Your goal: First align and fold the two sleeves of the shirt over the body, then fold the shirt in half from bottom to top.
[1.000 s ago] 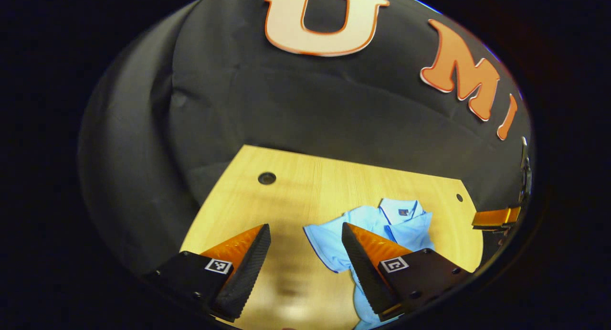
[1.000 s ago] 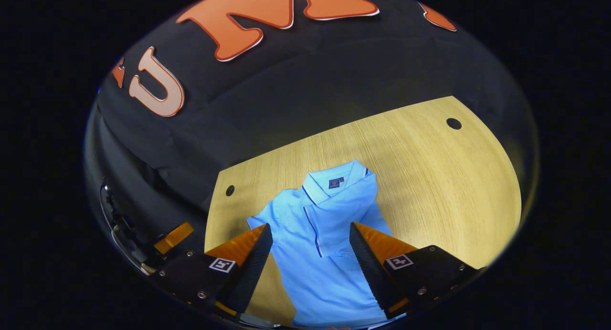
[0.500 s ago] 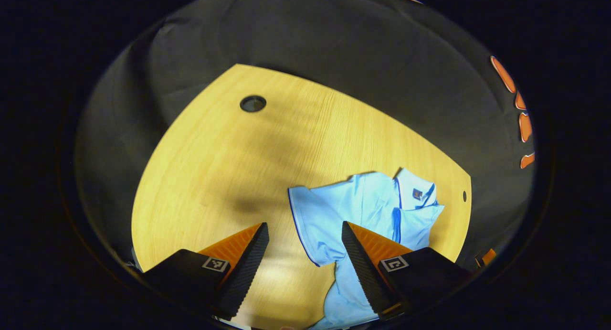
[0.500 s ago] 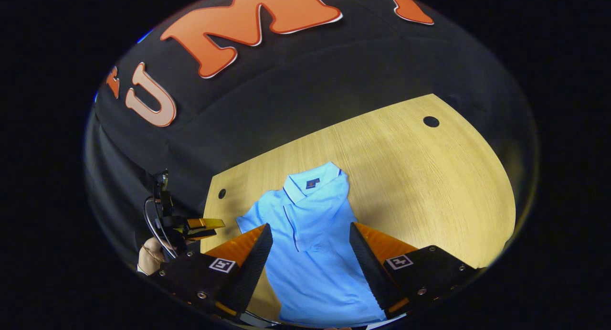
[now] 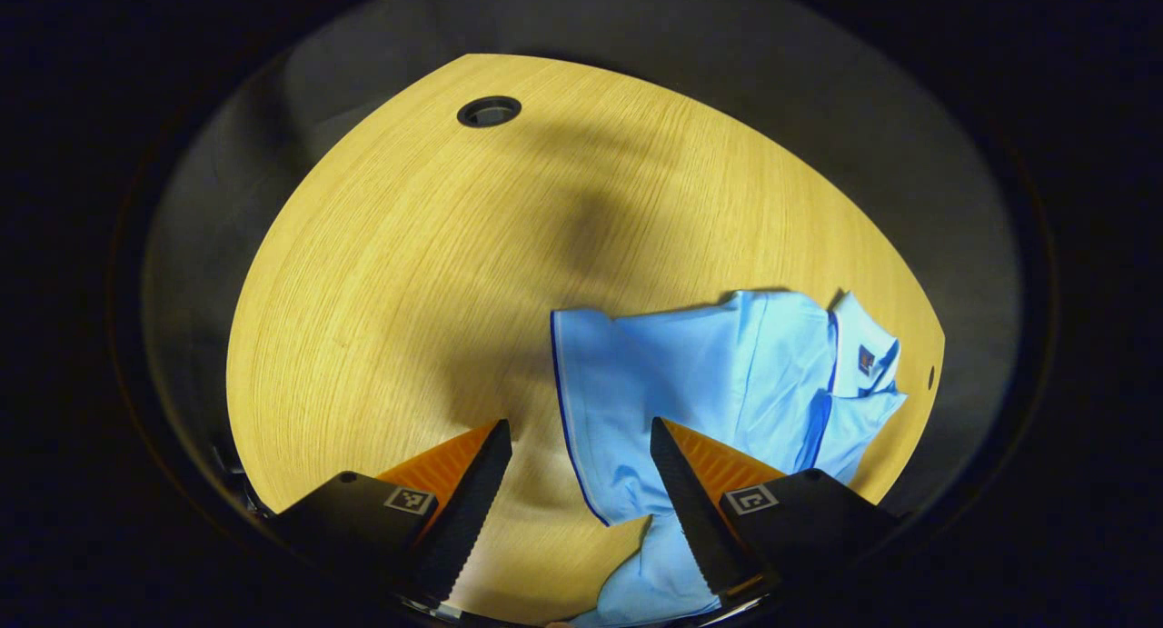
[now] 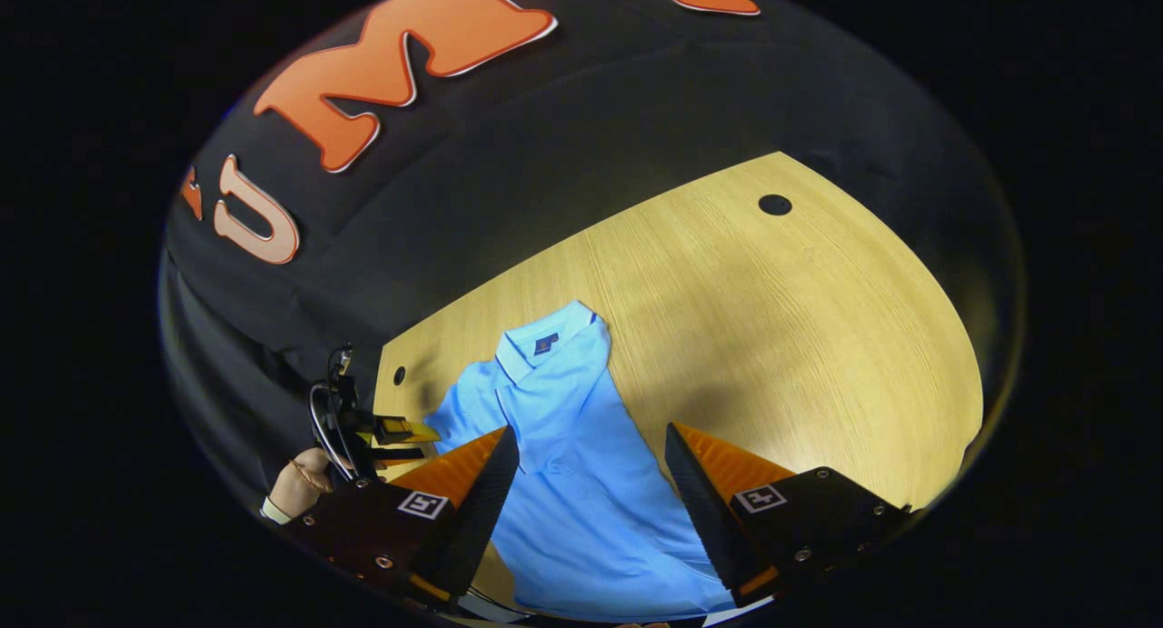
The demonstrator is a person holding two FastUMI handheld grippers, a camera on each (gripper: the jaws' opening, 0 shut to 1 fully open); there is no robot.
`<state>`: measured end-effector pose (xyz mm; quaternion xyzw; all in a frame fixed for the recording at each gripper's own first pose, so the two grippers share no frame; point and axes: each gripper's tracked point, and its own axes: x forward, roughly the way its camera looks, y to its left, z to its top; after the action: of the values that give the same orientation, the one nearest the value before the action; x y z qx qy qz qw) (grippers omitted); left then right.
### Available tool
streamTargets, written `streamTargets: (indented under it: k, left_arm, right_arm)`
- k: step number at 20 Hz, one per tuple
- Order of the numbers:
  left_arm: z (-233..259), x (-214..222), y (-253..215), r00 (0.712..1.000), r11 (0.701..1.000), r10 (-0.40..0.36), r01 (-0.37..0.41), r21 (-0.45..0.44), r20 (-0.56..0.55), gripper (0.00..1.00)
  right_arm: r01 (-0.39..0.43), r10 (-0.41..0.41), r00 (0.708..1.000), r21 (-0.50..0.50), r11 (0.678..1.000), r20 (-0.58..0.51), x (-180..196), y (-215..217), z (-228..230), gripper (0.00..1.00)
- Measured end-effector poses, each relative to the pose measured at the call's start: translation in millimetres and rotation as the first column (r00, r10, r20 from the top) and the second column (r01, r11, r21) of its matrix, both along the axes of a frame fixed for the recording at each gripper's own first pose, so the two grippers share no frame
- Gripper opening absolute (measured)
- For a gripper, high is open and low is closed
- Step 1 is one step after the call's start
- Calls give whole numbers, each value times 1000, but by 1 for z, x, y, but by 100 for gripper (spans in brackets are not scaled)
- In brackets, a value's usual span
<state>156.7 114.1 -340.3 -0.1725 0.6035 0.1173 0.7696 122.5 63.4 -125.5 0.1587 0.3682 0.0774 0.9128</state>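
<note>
Shirt (image 6: 581, 483), a light blue polo with dark piping, lay flat on the wooden table (image 6: 818, 337), collar (image 6: 542, 340) toward the far edge. In the right gripper view it sat left of the table's middle, running from near the far left corner down to the near edge between the fingers. One sleeve (image 6: 568, 401) was already folded across the chest; the other sleeve (image 5: 600, 401) lay spread flat, its piped hem showing in the left gripper view.

The table was pale wood grain with a rounded outline. A dark cable hole (image 6: 775, 204) sat near its far right corner and a smaller hole (image 6: 399, 374) near the far left, just beyond the shirt's shoulder. Black cloth (image 6: 545, 155) hung behind the table as the booth wall. A soft shadow (image 5: 600, 237) fell on the bare wood beyond the spread sleeve.

The left gripper (image 5: 581, 492) hung above the sleeve hem, fingers wide apart, holding nothing. The right gripper (image 6: 591, 501) hung over the lower body of the shirt, fingers likewise apart and empty. At the left of the right gripper view, the left gripper and the hand (image 6: 295, 487) holding it stood beside the table's left edge.
</note>
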Motion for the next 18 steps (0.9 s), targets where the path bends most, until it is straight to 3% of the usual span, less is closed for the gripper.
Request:
streamTargets:
  k: [5,8,9,14,16,17,18]
  left_arm:
    - [-5,-1,-2,998,995,-54,57,82,-39,98]
    - [-5,2,-5,998,995,-46,49,87,-34,99]
    - [-1,4,-6,999,996,-42,45,83,-32,92]
    - [-5,0,-23,996,995,-70,74,68,-53,13]
    - [-8,5,-23,998,996,-54,57,76,-32,13]
    - [-2,5,-24,998,996,-48,50,78,-29,4]
    - [-4,4,-25,999,996,-49,51,72,-24,4]
  right_arm:
    - [14,-14,1000,-15,1000,6,1,-18,-3,98]
    - [15,-15,1000,-17,1000,12,2,-22,-2,98]
    - [15,-15,1000,-16,1000,14,2,-23,-2,98]
    - [9,-9,1000,-25,1000,11,2,-25,-4,98]
    - [3,-3,1000,-39,999,16,0,-27,-5,98]
    - [3,-3,1000,-45,999,19,0,-27,-4,99]
    - [3,-2,1000,-48,999,24,0,-27,-4,98]
